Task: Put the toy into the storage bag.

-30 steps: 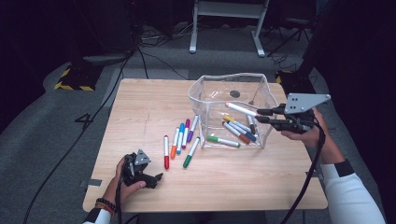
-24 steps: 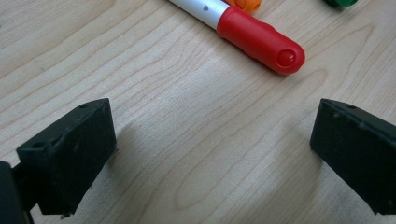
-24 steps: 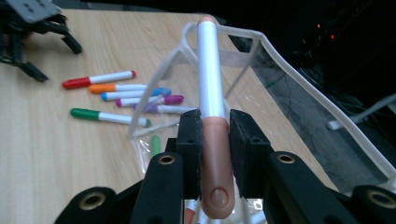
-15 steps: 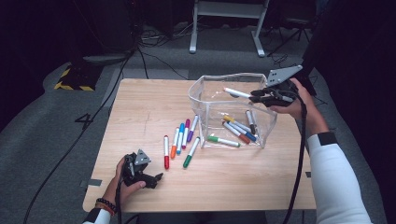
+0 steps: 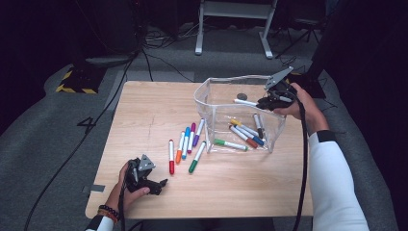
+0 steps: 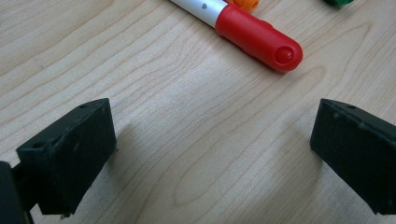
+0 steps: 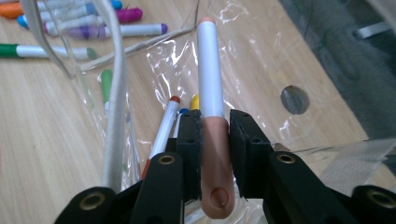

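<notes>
A clear plastic pouch (image 5: 210, 94) stands open on the right half of the wooden table (image 5: 144, 110), with several markers (image 5: 245, 132) lying inside. My right gripper (image 5: 267, 101) hovers at the pouch's far right rim, shut on a white marker with a peach cap (image 5: 244, 102) that points left over the opening. In the right gripper view the pads clamp the peach cap (image 7: 214, 140) above the pouch (image 7: 261, 60). My left gripper (image 5: 156, 185) rests near the table's front left, jaws wide open (image 6: 210, 140) with bare wood between them. A red-capped marker (image 6: 257, 35) lies just beyond.
Several loose markers lie left of the pouch: red (image 5: 171, 157), orange (image 5: 179, 148), blue (image 5: 185, 142), purple (image 5: 192, 136) and green (image 5: 197, 157). Cables trail from both grippers. A dark floor with a metal stand (image 5: 231, 24) lies behind the table.
My right gripper has carried the peach-capped marker left and away, from beside the pouch's right side to over its far rim. The left gripper has stayed put.
</notes>
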Action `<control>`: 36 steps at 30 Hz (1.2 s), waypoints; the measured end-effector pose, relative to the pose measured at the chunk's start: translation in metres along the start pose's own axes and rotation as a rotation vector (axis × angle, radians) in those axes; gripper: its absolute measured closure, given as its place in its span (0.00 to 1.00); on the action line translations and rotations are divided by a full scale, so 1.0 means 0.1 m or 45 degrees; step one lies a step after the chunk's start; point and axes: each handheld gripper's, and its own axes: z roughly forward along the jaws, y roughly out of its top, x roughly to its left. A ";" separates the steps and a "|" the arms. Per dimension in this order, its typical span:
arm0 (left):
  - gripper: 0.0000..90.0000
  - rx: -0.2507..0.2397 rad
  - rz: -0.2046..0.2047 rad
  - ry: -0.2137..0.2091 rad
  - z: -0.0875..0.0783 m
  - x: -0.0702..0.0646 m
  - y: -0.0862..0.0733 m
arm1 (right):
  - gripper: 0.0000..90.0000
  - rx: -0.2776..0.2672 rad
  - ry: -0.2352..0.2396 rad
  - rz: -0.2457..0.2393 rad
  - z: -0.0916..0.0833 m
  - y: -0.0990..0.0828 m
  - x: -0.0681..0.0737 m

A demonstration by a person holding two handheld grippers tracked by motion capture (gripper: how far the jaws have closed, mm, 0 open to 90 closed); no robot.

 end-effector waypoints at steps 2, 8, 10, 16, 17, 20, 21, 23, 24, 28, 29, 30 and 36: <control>0.01 0.000 0.001 0.001 0.00 0.00 0.00 | 0.84 0.004 0.040 -0.011 0.00 -0.01 0.01; 0.01 0.000 0.000 0.000 0.00 0.00 0.00 | 0.83 0.043 0.149 -0.073 0.00 0.01 0.07; 0.01 0.001 0.000 0.001 0.00 0.00 0.00 | 0.83 0.050 0.164 -0.093 -0.01 0.02 0.09; 0.01 0.001 -0.001 0.000 0.00 0.00 0.00 | 0.83 0.057 0.169 -0.101 -0.01 0.02 0.11; 0.01 0.000 -0.001 0.000 0.00 0.00 0.00 | 0.82 0.046 0.135 -0.087 -0.01 0.02 0.10; 0.01 0.001 -0.001 0.000 0.00 0.00 0.00 | 0.73 0.007 0.072 -0.056 -0.05 0.00 0.08; 0.01 0.000 0.000 0.000 0.00 0.00 0.00 | 0.73 -0.008 0.054 -0.040 -0.07 0.00 0.07; 0.01 0.000 0.000 0.001 0.00 0.00 0.00 | 0.70 -0.048 0.032 -0.028 -0.11 -0.01 0.08; 0.01 0.000 0.001 0.001 0.00 0.00 0.00 | 0.70 -0.085 0.004 -0.010 -0.15 -0.02 0.09; 0.01 0.000 -0.001 0.000 0.00 0.00 0.00 | 0.64 -0.261 -0.022 0.047 -0.31 -0.07 0.19; 0.01 0.000 -0.001 0.000 0.00 0.00 0.00 | 0.64 -0.286 -0.023 0.059 -0.34 -0.08 0.21; 0.01 0.000 -0.001 -0.001 0.00 0.00 0.00 | 0.62 -0.313 -0.020 0.059 -0.37 -0.10 0.25; 0.01 0.001 0.003 -0.002 0.00 0.00 0.00 | 0.55 -0.420 -0.077 0.076 -0.56 -0.21 0.51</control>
